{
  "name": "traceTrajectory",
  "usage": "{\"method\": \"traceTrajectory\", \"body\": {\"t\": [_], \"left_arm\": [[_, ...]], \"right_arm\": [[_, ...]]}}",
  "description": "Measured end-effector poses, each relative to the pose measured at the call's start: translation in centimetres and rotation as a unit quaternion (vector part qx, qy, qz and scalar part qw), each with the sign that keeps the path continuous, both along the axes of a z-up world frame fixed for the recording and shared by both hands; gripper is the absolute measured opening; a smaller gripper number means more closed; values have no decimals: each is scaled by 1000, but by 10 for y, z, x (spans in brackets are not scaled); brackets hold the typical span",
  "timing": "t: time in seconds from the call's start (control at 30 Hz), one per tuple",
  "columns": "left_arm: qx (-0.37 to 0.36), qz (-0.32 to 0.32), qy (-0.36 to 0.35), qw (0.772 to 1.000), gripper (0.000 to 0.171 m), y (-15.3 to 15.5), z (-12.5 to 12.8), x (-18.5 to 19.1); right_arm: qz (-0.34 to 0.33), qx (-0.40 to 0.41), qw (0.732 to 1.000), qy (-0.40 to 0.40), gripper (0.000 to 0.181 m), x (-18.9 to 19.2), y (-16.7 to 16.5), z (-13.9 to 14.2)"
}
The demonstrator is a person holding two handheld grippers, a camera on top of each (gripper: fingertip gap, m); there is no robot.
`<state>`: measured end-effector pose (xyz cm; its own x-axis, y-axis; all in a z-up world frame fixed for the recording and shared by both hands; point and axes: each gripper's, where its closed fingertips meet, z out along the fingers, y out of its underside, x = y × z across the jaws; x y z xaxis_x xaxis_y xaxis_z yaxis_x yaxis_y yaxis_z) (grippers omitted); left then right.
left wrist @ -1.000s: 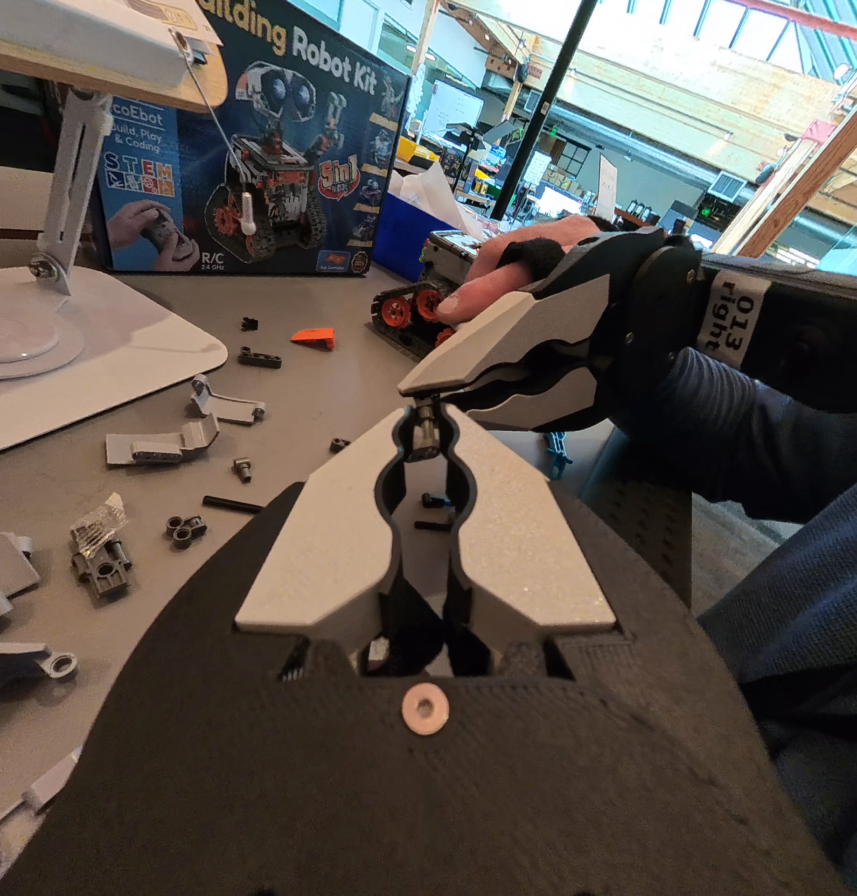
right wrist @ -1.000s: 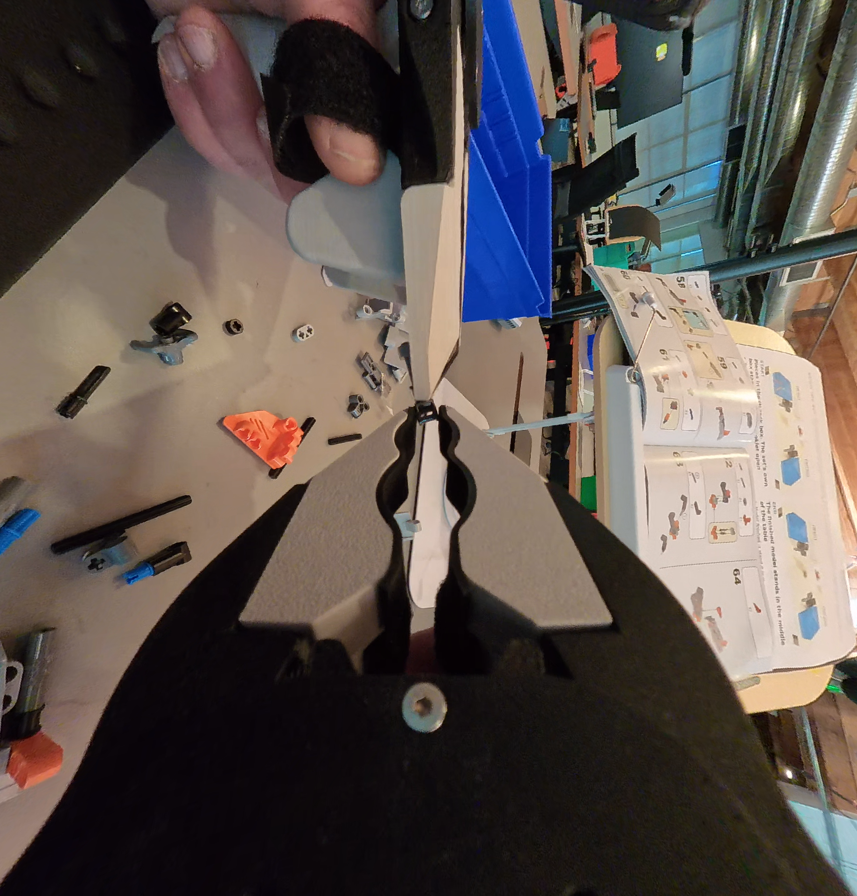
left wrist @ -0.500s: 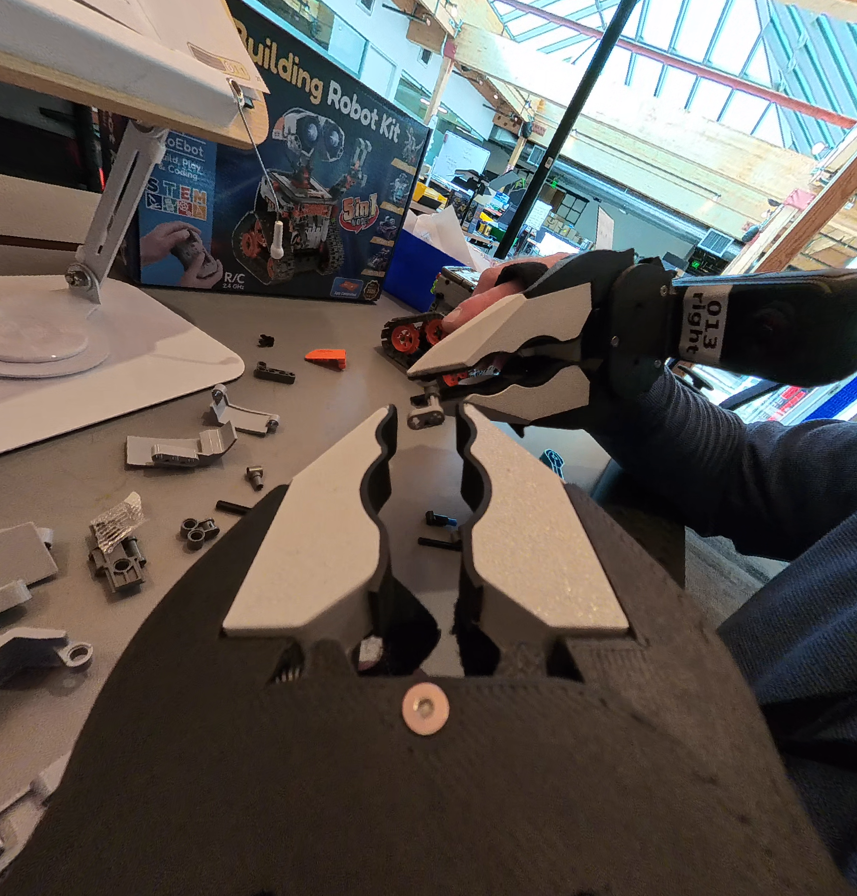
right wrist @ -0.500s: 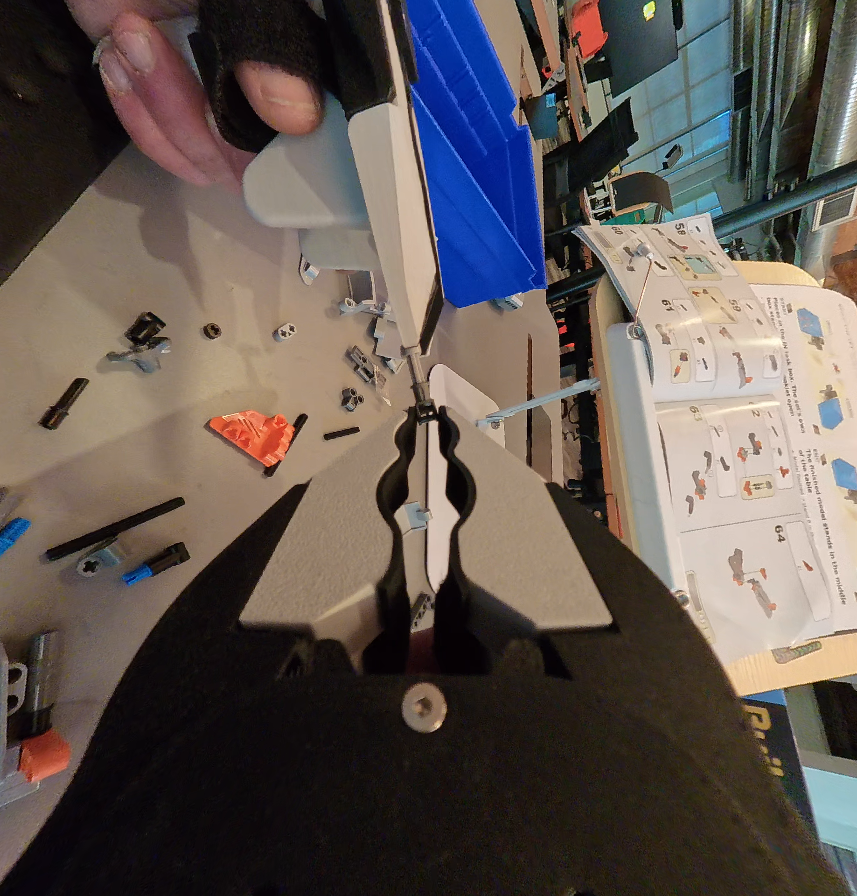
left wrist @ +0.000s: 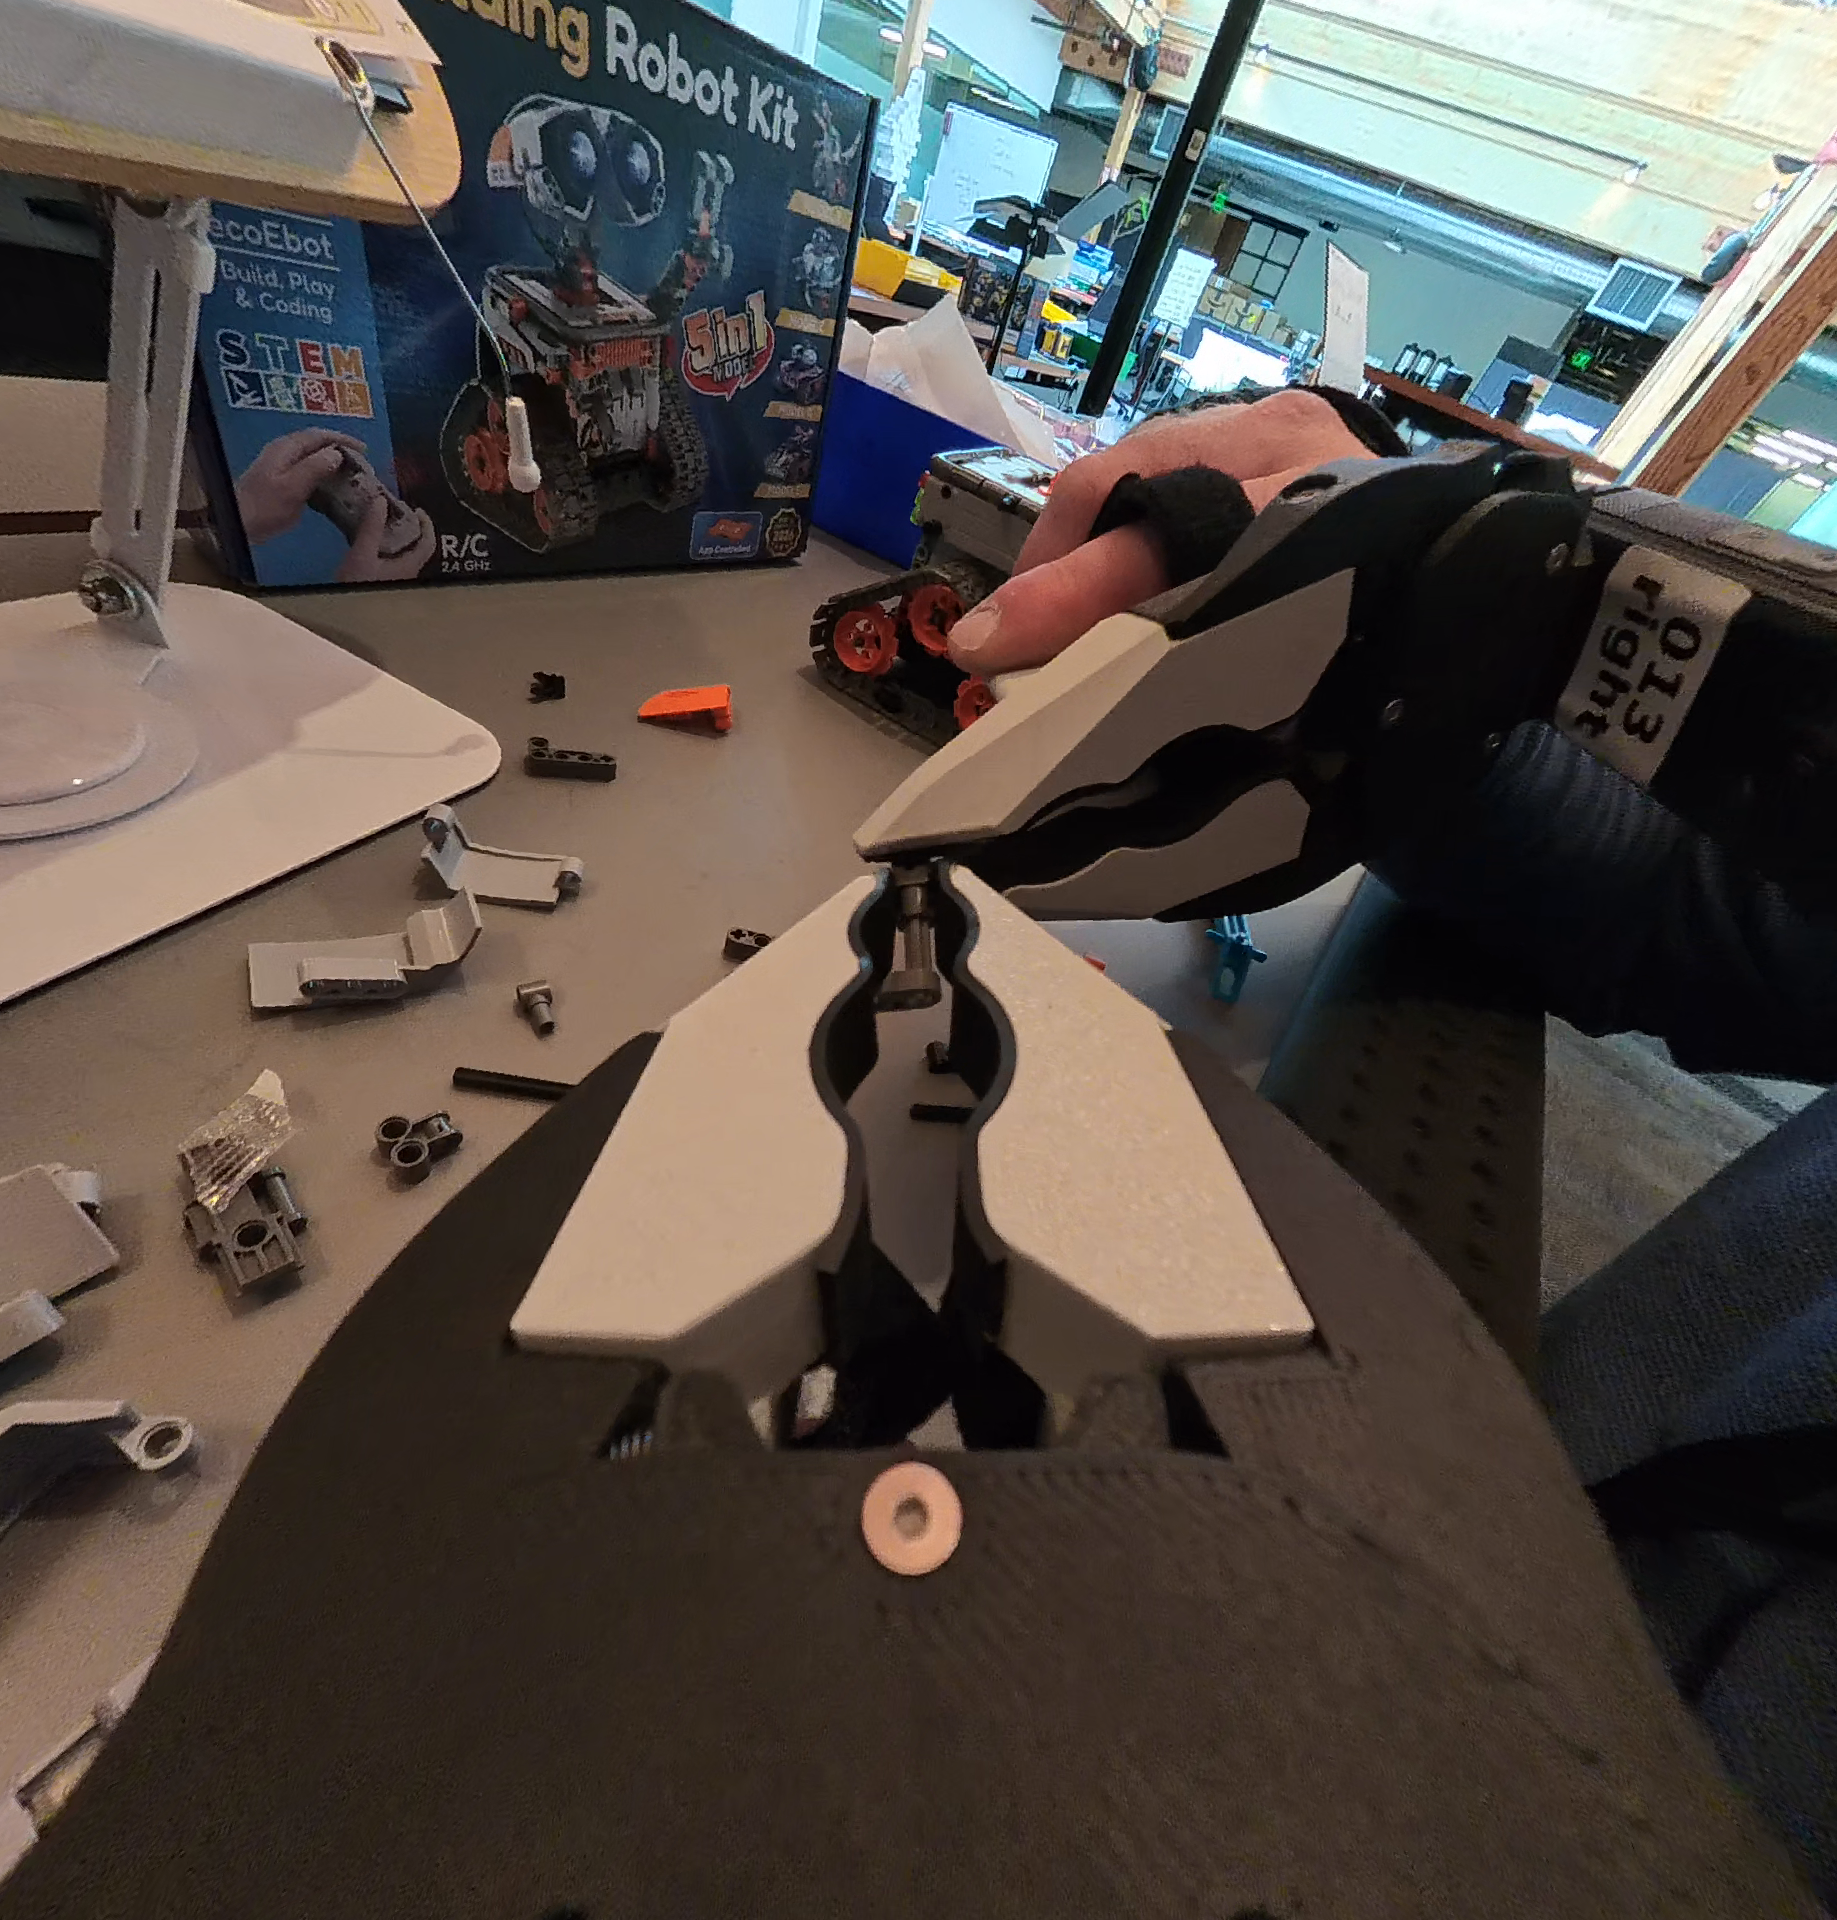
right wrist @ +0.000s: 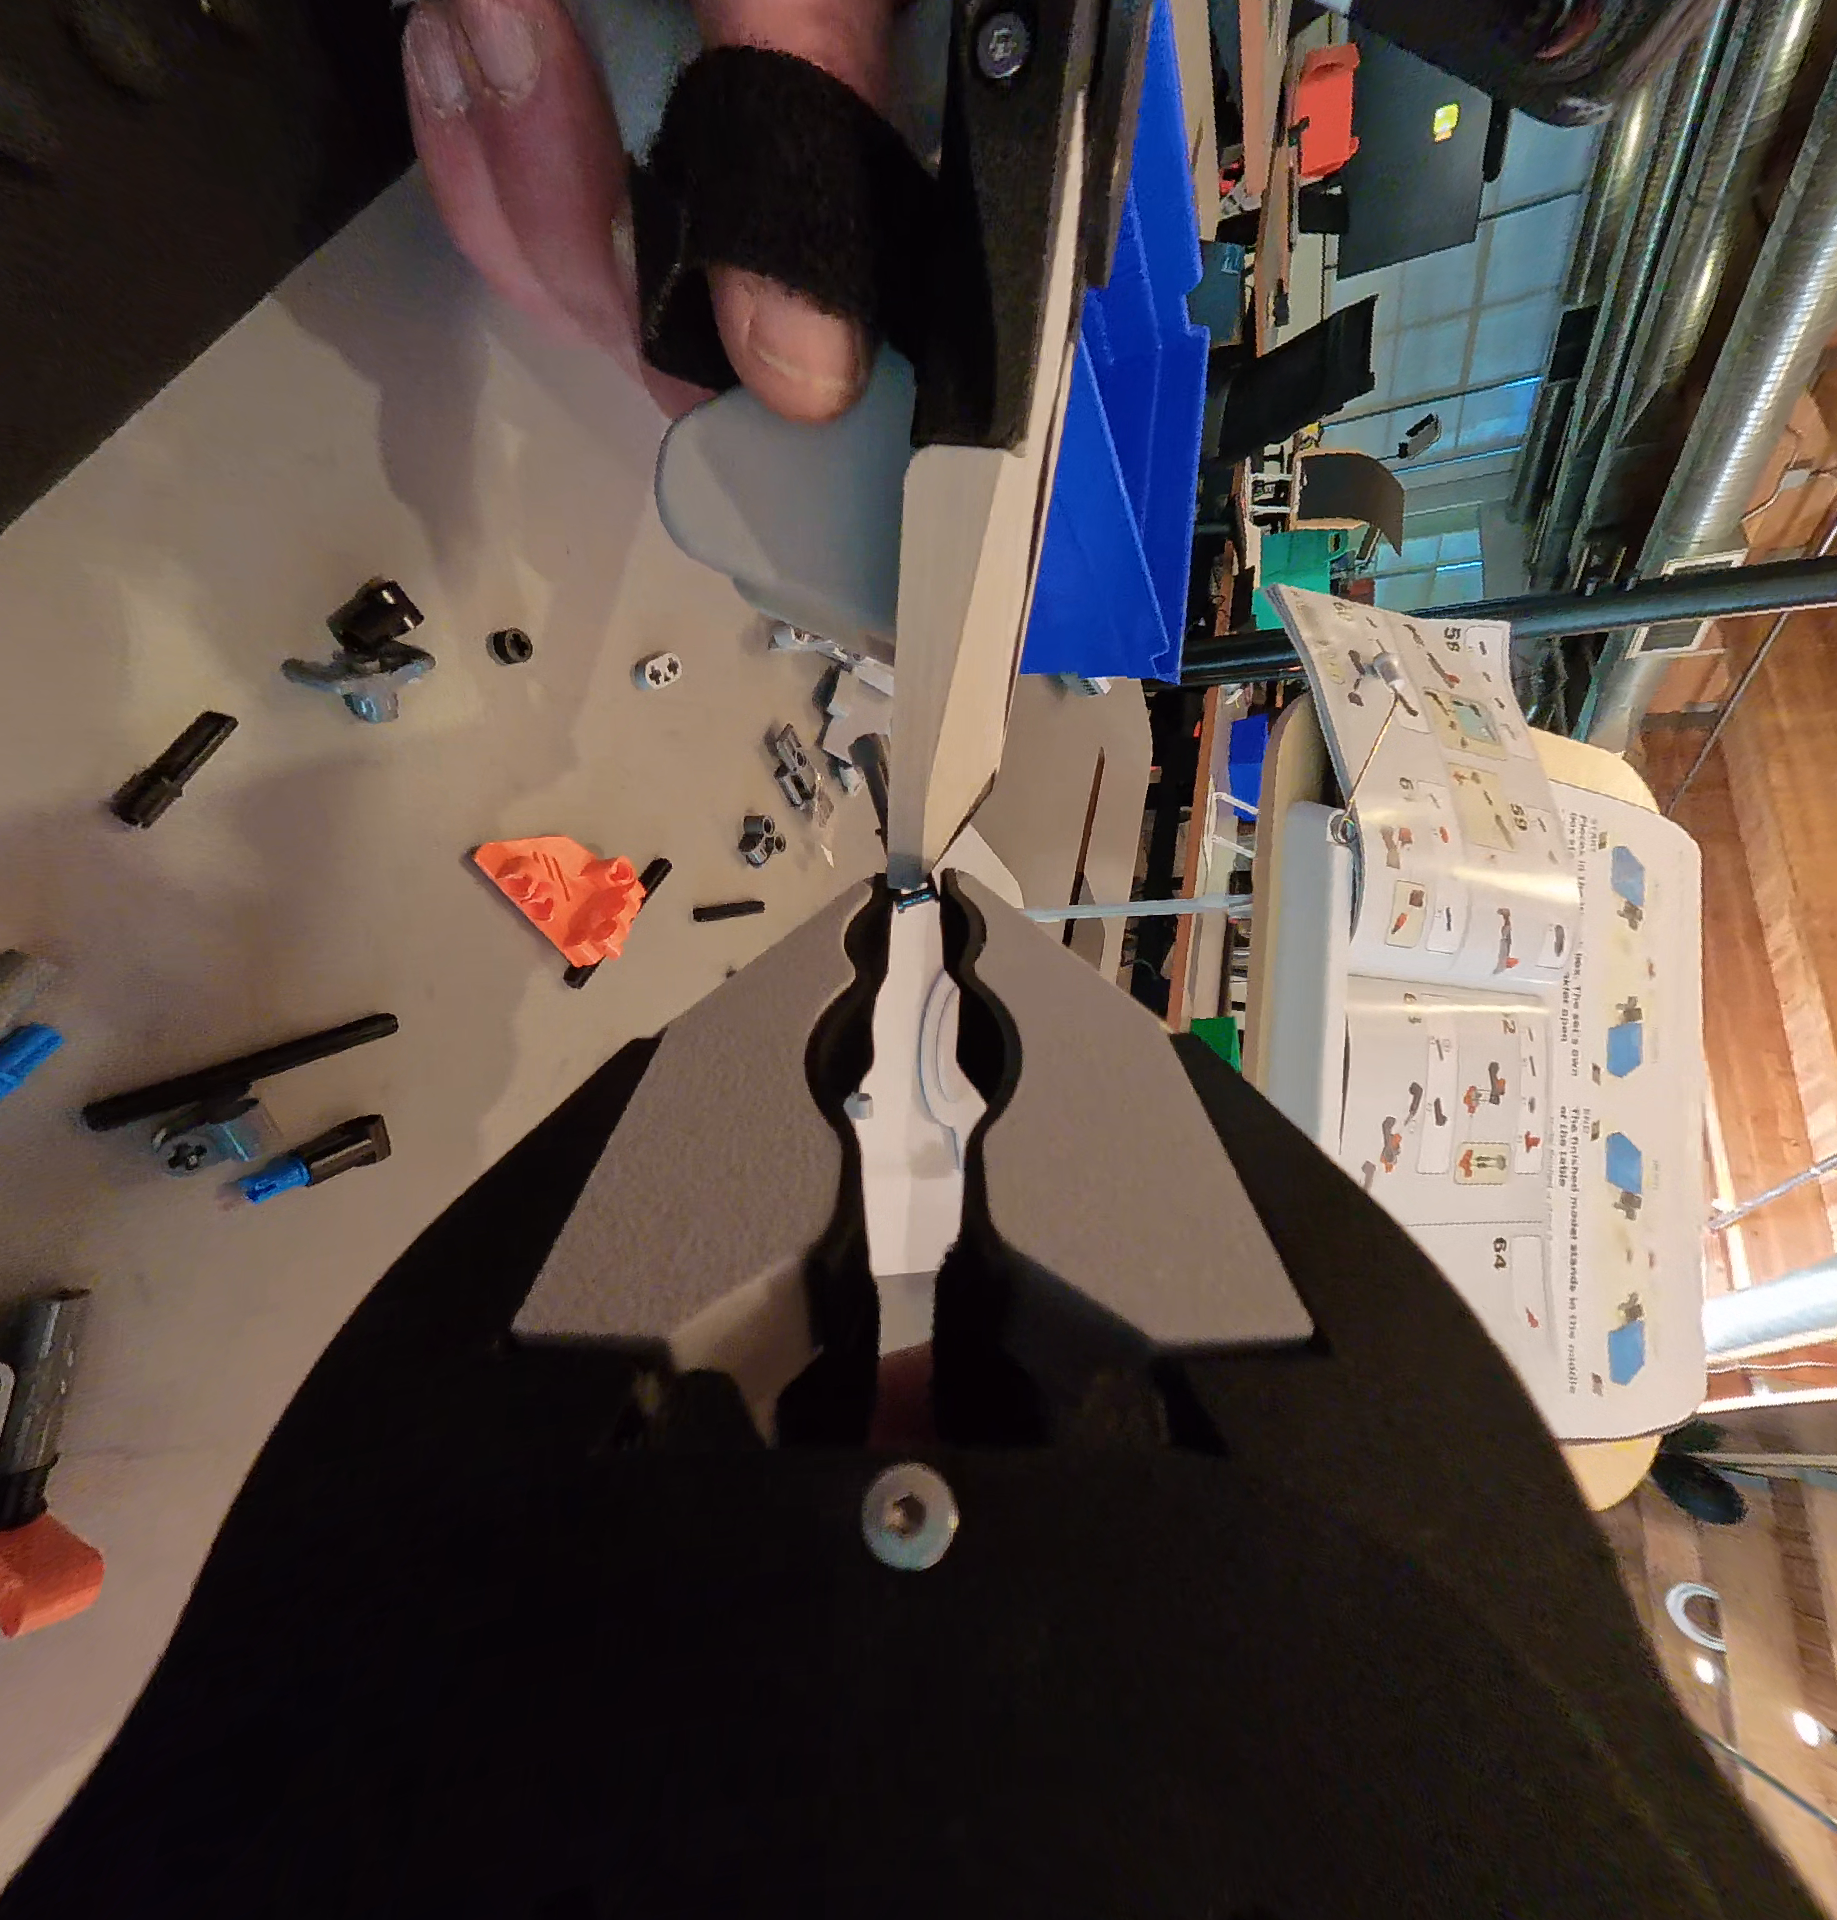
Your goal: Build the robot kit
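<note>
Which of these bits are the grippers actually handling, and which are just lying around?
In hand: small grey pin, pinched by left gripper and right gripper.
Lying about: orange piece, grey panel, black axle, tracked vehicle, kit box, instruction booklet.

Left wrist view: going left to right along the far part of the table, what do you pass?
White stand base → robot kit box → orange piece → tracked robot model → right gripper, tips meeting the grey pin held in the left gripper.
</note>
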<state>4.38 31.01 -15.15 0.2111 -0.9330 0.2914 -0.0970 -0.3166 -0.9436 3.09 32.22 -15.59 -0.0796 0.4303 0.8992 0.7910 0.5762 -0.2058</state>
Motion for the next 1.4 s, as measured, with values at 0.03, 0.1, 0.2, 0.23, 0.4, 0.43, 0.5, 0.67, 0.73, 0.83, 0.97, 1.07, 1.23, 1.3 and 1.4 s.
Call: {"method": "traceTrajectory", "body": {"t": [0.03, 0.1, 0.2, 0.23, 0.4, 0.43, 0.5, 0.67, 0.73, 0.83, 0.97, 1.07, 1.23, 1.3, 1.4], "left_arm": [[-3, -1, -3, 1000, 5, 0, 1, 0], [-6, -2, -8, 1000, 5, 0, 2, -1], [-14, -7, -9, 1000, 8, 0, 2, -1], [-17, -10, -8, 1000, 8, -1, 1, 0], [-27, -23, -3, 999, 8, -4, 0, 0], [-29, -27, -6, 999, 9, -5, 0, 0], [-27, -33, -2, 999, 12, -7, 0, 1], [-32, -50, 8, 998, 14, -11, -4, 4], [-31, -51, 10, 998, 14, -12, -5, 4], [-31, -54, 14, 998, 13, -13, -6, 5], [-30, -51, 10, 998, 6, -12, -5, 4], [-28, -47, 6, 998, 5, -11, -4, 4], [-36, -31, -14, 999, 6, -5, 1, 1], [-46, -27, -28, 998, 6, -2, 3, -2], [-60, -28, -37, 997, 5, 1, 4, -3]], "right_arm": [[-1, -3, 1000, 4, 7, -1, 0, 1], [-1, -2, 1000, 4, 6, -1, 0, 2], [-2, 4, 1000, -3, 6, 0, 0, 3], [-1, 7, 1000, -6, 6, 0, -1, 3], [2, 15, 1000, -20, 6, 4, -3, 2], [4, 10, 1000, -17, 6, 6, -4, 3], [8, 10, 1000, -19, 6, 7, -6, 3], [12, 18, 999, -29, 6, 5, -8, 1], [15, 20, 999, -33, 6, 5, -9, 1], [17, 22, 999, -41, 6, 6, -9, -1], [16, 21, 999, -41, 7, 6, -11, 1], [12, 15, 999, -29, 8, 6, -10, 4], [-22, -36, 999, 20, 14, 17, -4, 11], [-49, -99, 993, 33, 10, 31, -2, 5], [-76, -240, 967, 24, 11, 57, -10, -23]]}}
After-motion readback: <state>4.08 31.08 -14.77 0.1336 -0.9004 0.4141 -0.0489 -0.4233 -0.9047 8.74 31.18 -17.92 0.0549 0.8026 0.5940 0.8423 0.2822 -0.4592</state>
